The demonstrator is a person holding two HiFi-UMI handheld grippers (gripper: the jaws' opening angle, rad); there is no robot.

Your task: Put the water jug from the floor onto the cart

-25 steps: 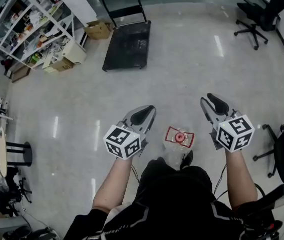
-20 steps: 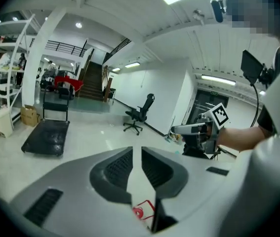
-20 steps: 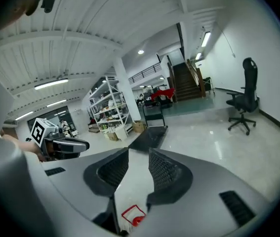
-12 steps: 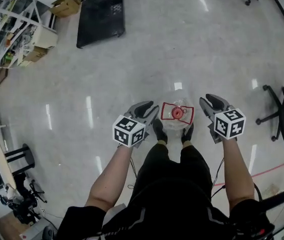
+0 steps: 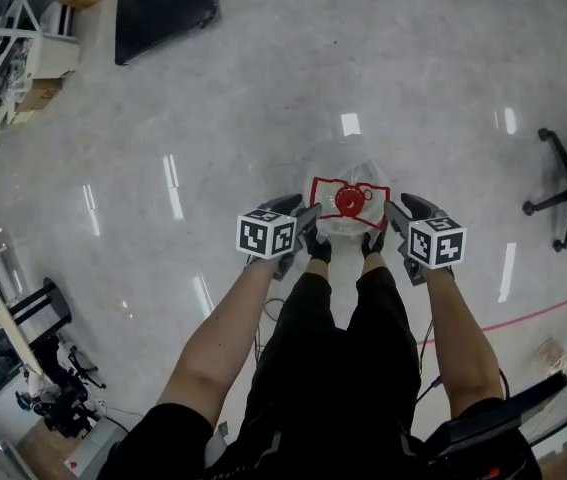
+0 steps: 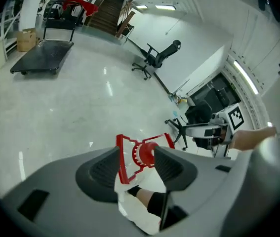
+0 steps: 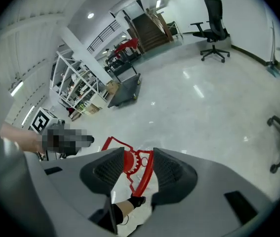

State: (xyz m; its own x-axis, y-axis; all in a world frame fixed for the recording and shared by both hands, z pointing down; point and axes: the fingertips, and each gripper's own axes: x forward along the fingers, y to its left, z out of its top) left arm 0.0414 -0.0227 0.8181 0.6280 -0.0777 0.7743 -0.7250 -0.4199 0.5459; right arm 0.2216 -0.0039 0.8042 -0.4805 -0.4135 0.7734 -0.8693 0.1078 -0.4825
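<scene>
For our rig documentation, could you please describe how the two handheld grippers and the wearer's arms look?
Left gripper and right gripper are grey, with dark ribbed fingers; each carries a white cube of black square markers. The person wears black short sleeves.

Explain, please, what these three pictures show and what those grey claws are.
No robot: a person holds a grey two-jaw gripper in each hand, the left gripper and the right gripper. The top-down picture comes from a head camera; the other two from cameras riding on each gripper, looking along its jaws. On the pale glossy floor by the person's feet stands a clear plastic water jug with a red cap and handle; a black flat cart waits farther off. Both pairs of jaws have just been opening and hold nothing; the jug shows beyond them.
</scene>
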